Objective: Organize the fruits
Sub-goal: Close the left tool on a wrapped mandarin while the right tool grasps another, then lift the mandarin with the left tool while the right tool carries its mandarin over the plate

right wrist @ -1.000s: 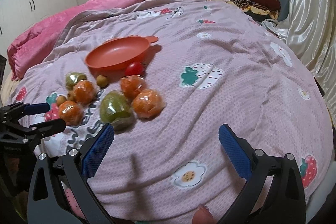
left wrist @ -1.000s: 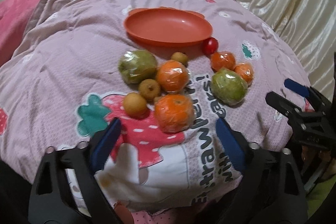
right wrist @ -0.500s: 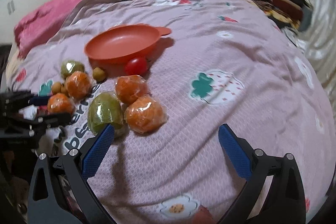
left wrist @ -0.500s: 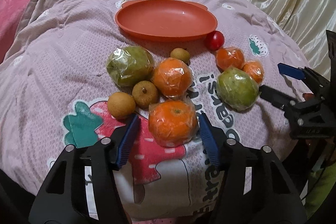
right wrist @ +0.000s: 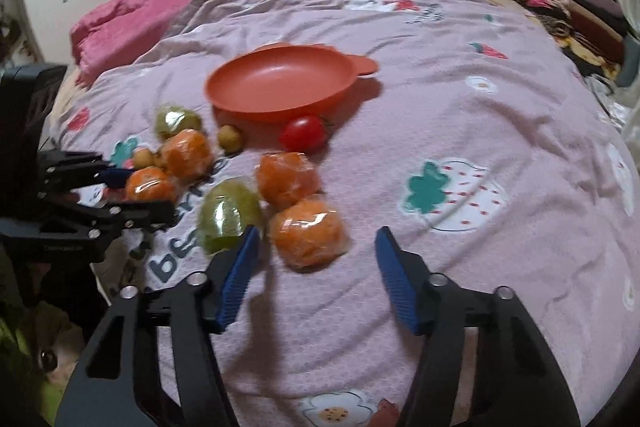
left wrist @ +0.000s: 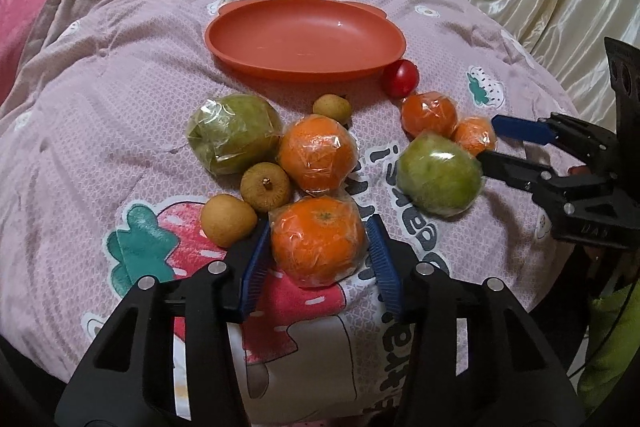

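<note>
Fruits sit loose on the bedspread [left wrist: 100, 75], none yet in the orange dish [left wrist: 304, 39] ahead of my tools. My left gripper [left wrist: 318, 251] has moved in and narrowed: its pads now flank the nearest wrapped orange [left wrist: 318, 239], touching or nearly so; I cannot tell. My right gripper [right wrist: 316, 267] has advanced, wide open and empty, toward another wrapped orange [right wrist: 308, 231]. I judge 2 pickups imminent.

Bed [left wrist: 100, 99] w/ pink strawberry-print quilt; on it: orange dish [left wrist: 304, 39], wrapped oranges [left wrist: 316, 159], green fruits [left wrist: 234, 133], tomato [left wrist: 400, 78], longans [left wrist: 265, 185].
</note>
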